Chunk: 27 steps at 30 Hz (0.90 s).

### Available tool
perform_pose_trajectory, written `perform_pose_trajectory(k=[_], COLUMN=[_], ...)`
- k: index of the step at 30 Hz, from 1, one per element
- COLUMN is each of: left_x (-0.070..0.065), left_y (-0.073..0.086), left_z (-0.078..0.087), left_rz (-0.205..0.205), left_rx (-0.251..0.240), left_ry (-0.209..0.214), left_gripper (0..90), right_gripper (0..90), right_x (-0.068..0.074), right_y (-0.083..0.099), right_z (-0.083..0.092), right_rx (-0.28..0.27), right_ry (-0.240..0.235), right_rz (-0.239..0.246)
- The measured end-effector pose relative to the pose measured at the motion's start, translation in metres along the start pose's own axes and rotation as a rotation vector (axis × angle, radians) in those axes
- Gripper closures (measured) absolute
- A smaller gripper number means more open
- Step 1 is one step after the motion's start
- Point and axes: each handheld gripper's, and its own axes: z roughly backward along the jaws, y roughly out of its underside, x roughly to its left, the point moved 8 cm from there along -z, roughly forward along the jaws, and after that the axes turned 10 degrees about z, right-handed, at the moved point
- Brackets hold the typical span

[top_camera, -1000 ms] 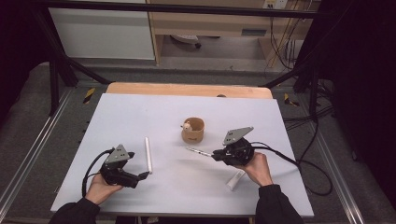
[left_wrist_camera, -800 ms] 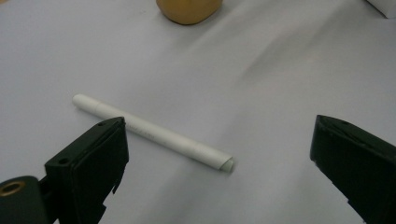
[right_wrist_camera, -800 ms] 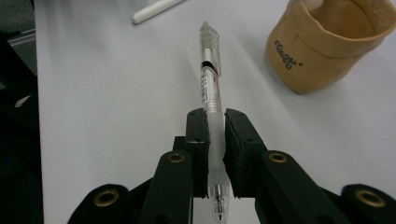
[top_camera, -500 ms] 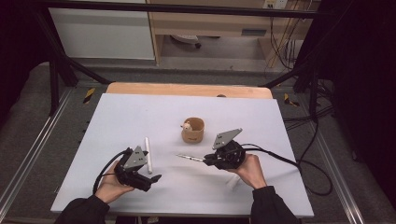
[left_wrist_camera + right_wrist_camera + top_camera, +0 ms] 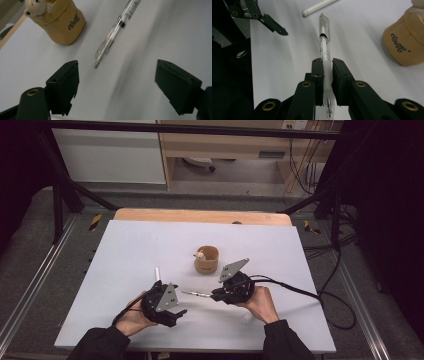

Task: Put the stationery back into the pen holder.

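Observation:
My right gripper (image 5: 327,62) is shut on a clear plastic pen (image 5: 324,42), which sticks out ahead of the jaws; in the high view the right gripper (image 5: 215,295) holds the clear pen (image 5: 196,294) level, pointing left. My left gripper (image 5: 179,306) sits just left of the pen's free end. In its own view the left gripper (image 5: 117,66) is open, its jaws have just been closing, and nothing is between them; the clear pen (image 5: 113,35) hangs blurred just ahead. A tan wooden cup (image 5: 206,260) with a small bear figure stands behind the pen.
A white stick-like pen (image 5: 157,271) lies on the white table (image 5: 125,250) just beyond the left hand, also visible as the white pen (image 5: 319,6) past the clear pen's tip. The tan cup (image 5: 405,42) is close on the right. Cables trail off the table's right side.
The left hand has moved right, away from the white pen and toward the clear pen's free end. The right hand has shifted left with the clear pen still held.

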Motion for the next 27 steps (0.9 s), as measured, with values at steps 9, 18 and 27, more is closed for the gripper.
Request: perform_pose_trajectory(k=[9, 18, 27], left_x=[-0.010, -0.019, -0.028], left_y=[-0.015, -0.023, -0.030], left_z=[-0.011, -0.025, -0.034], left_rz=[-0.116, -0.225, -0.340], left_rx=[-0.023, -0.020, -0.004], left_ry=[-0.037, -0.077, -0.097], left_gripper=[34.9, 52.5, 70.0], right_gripper=[80.3, 80.4, 80.4], right_x=[0.003, 0.007, 0.010], right_y=[-0.004, -0.003, -0.003], right_z=[-0.009, -0.013, -0.014], right_rx=[0.009, 0.019, 0.016], right_ry=[-0.025, -0.038, -0.044], right_rz=[-0.008, -0.015, -0.014])
